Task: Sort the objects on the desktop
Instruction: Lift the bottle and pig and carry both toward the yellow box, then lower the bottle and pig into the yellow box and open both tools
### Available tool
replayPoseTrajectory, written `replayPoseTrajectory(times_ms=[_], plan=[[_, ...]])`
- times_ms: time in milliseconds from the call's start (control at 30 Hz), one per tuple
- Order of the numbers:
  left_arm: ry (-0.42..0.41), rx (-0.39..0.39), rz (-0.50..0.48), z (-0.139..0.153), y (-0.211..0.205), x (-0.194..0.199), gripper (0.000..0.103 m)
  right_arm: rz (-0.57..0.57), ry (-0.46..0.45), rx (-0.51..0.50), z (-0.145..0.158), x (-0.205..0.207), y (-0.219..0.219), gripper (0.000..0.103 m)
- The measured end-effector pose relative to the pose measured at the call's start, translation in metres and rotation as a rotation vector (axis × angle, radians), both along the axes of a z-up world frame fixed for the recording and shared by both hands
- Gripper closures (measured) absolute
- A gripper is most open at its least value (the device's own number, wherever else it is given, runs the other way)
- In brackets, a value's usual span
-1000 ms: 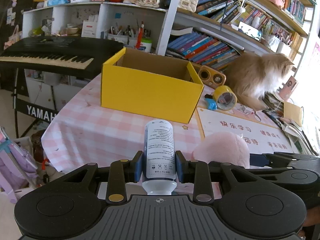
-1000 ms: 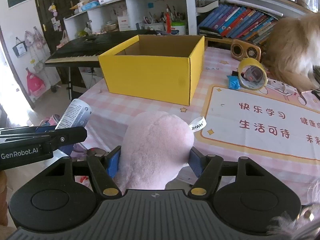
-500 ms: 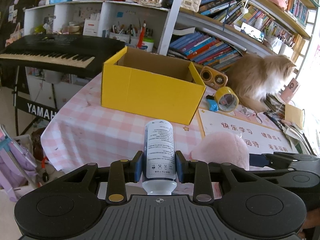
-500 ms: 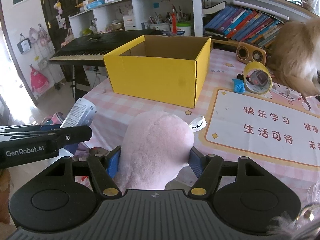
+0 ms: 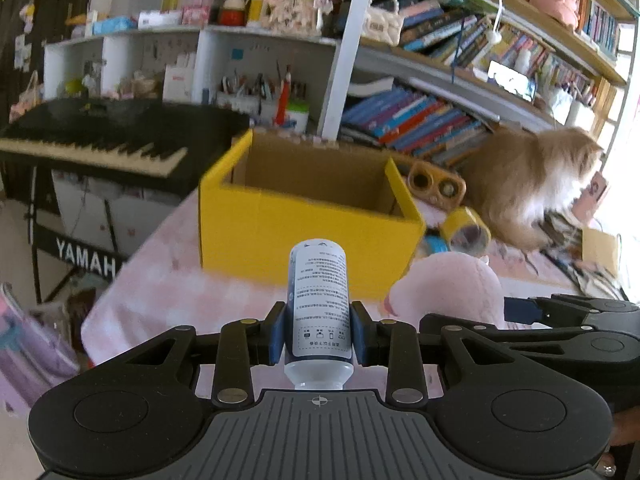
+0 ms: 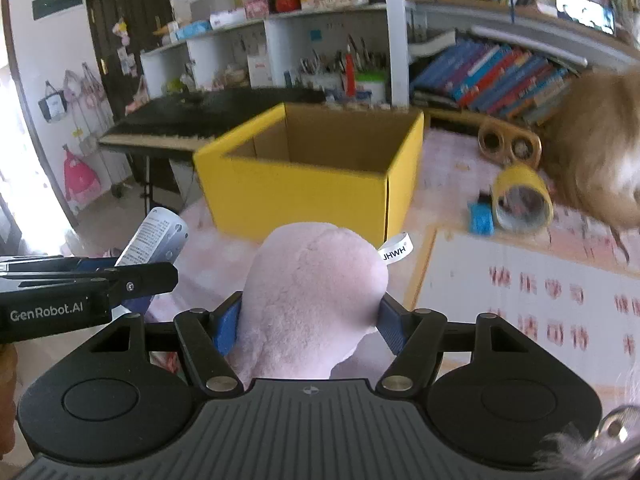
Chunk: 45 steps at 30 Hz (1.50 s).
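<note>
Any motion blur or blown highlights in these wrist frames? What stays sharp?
Left wrist: yellow box and tablecloth smeared; bottle in the left gripper sharp; window at right blown out. Right wrist: mat text and tape roll blurred; pink plush in the right gripper crisp; glare at left edge. Fisheye bends shelves in both.

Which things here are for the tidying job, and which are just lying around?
For the job:
- bottle, held in the left gripper
- pink plush toy, held in the right gripper
- yellow box, open on top
- tape roll on the table

Just around:
- cat
- piano keyboard
- books on the shelf
</note>
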<state>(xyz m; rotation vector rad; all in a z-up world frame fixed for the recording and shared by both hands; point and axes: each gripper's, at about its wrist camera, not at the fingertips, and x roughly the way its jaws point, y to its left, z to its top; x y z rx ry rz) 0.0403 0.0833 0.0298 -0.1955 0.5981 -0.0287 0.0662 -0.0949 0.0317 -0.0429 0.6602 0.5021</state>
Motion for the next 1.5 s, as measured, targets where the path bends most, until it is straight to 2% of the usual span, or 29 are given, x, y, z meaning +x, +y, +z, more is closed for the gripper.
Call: replayPoseTrajectory(times_ms=[367,567,667,800,1067,1233,1500], plan=[[-0.113,0.062,0.022,0.039,0.006,0.078,0.072,0.053,-0.117,0.065,0.042,0.086,0.006,0.037],[-0.123,0.123,0.035,0.046,0.008,0.128,0.072,0.109,-0.152,0.059,0.053,0.144,0.018,0.037],[-0.103,0.157,0.039,0.042,0.010,0.155,0.072,0.143,-0.154,0.059,0.053,0.175,0.026,0.037],[-0.035,0.193,0.036,0.027,0.012,0.185,0.072,0.227,-0.121,0.035,0.041,0.215,0.039,0.037],[0.084,0.219,0.003,0.003,0.018,0.242,0.072,0.331,-0.045,-0.130,0.007,0.273,0.067,0.037],[0.141,0.256,-0.058,-0.014,0.010,0.268,0.072,0.375,-0.023,-0.250,-0.012,0.292,0.080,0.037],[0.232,0.268,-0.081,-0.042,0.005,0.289,0.072,0.465,0.030,-0.390,-0.029,0.306,0.094,0.037]])
